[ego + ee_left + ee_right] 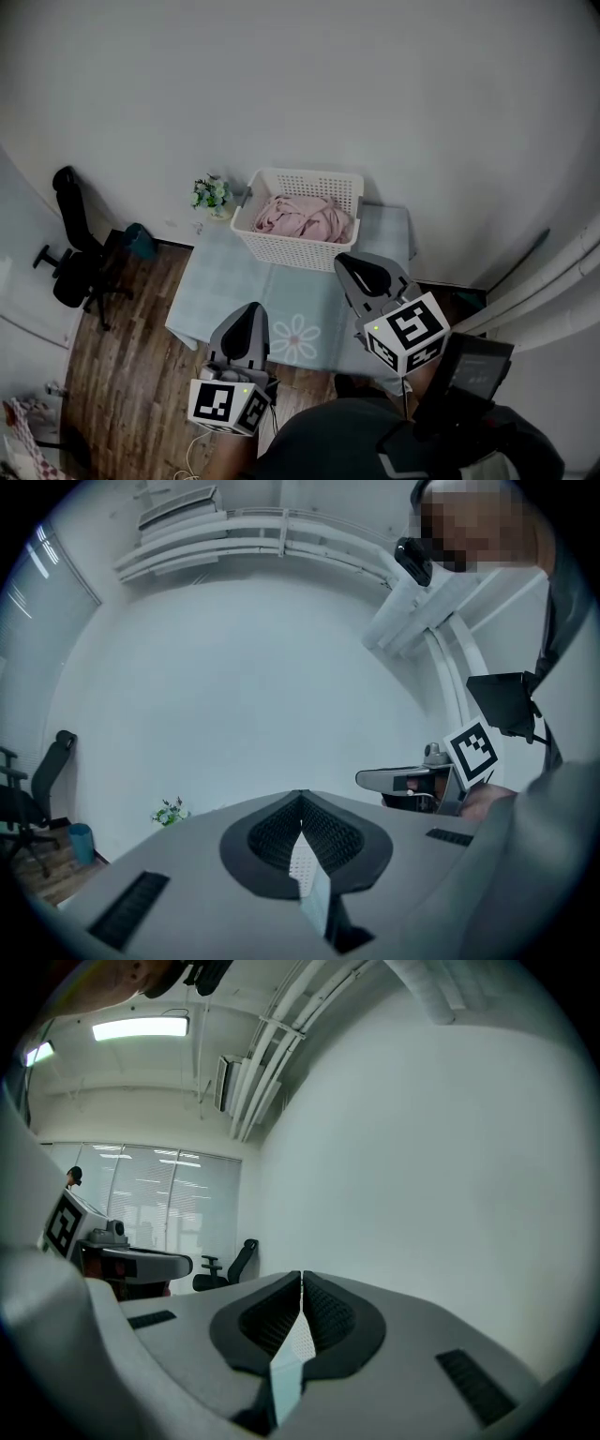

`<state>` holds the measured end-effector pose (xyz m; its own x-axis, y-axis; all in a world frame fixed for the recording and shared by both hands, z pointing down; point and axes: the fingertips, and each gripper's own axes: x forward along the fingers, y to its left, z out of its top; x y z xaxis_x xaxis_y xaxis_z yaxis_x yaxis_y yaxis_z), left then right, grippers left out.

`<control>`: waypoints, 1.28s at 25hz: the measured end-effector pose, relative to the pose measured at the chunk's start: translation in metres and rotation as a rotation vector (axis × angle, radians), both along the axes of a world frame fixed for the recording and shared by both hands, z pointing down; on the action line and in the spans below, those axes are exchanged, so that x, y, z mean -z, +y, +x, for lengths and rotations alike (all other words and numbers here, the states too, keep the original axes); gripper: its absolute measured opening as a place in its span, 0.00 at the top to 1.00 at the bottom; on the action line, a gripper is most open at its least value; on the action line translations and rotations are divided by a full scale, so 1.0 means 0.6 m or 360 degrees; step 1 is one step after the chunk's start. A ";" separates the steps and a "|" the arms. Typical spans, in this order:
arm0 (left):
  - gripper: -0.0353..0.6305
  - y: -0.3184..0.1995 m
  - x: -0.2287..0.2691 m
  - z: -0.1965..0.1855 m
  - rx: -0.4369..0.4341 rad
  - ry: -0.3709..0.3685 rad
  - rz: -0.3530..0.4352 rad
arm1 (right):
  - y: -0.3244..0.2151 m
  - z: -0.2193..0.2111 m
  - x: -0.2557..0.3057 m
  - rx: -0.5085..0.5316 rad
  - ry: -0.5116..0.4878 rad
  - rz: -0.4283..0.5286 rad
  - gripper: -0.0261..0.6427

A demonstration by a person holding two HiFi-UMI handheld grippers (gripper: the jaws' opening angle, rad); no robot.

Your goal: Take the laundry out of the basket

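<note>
A white perforated basket (pixel 281 246) stands at the far side of the table (pixel 234 286) and holds a heap of pink laundry (pixel 305 217). Both grippers are held up over the near side of the table, pointing toward the wall, apart from the basket. My left gripper (pixel 251 311) is shut with nothing between its jaws, and its own view shows the black pads (pixel 323 832) pressed together. My right gripper (pixel 354 264) is nearer the basket's front right corner, also shut and empty, its pads (pixel 323 1314) meeting. Neither gripper view shows the basket or the laundry.
A small potted plant (pixel 211 194) sits at the table's far left corner by the basket. A black office chair (pixel 75 253) stands on the wood floor to the left. A white wall (pixel 309 84) rises behind the table. A flower print (pixel 294 339) marks the light blue tablecloth.
</note>
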<state>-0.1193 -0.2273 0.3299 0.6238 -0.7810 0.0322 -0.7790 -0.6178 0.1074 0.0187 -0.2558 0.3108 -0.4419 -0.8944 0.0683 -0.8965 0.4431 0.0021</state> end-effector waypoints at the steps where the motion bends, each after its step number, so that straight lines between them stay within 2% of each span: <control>1: 0.94 -0.013 0.001 0.006 0.0004 0.0003 0.0000 | -0.011 0.006 0.000 0.0002 0.0007 0.0003 0.93; 4: 0.94 -0.050 0.002 0.027 -0.0005 -0.0043 0.0013 | -0.043 0.024 -0.002 0.0019 0.0017 0.0001 0.93; 8: 0.94 -0.097 0.011 0.047 0.0003 -0.0046 0.0018 | -0.086 0.038 -0.002 0.0060 0.0055 -0.0020 0.93; 16: 0.94 -0.166 -0.011 0.071 0.0012 -0.0107 -0.0066 | -0.153 0.045 -0.012 0.0109 0.0061 -0.0037 0.93; 19: 0.94 -0.194 -0.012 0.069 -0.0019 -0.0113 -0.0065 | -0.175 0.036 -0.019 0.0118 0.0044 -0.0062 0.93; 26: 0.94 -0.276 -0.032 0.037 -0.0105 -0.0112 -0.0092 | -0.254 -0.005 -0.015 0.0122 0.0123 -0.0049 0.93; 30: 0.94 -0.327 -0.033 0.015 -0.0136 -0.0126 -0.0092 | -0.311 -0.035 -0.028 0.0163 0.0189 -0.0129 0.93; 32: 0.94 -0.348 -0.040 0.007 -0.0141 -0.0167 -0.0085 | -0.341 -0.047 -0.050 0.0186 0.0252 -0.0207 0.89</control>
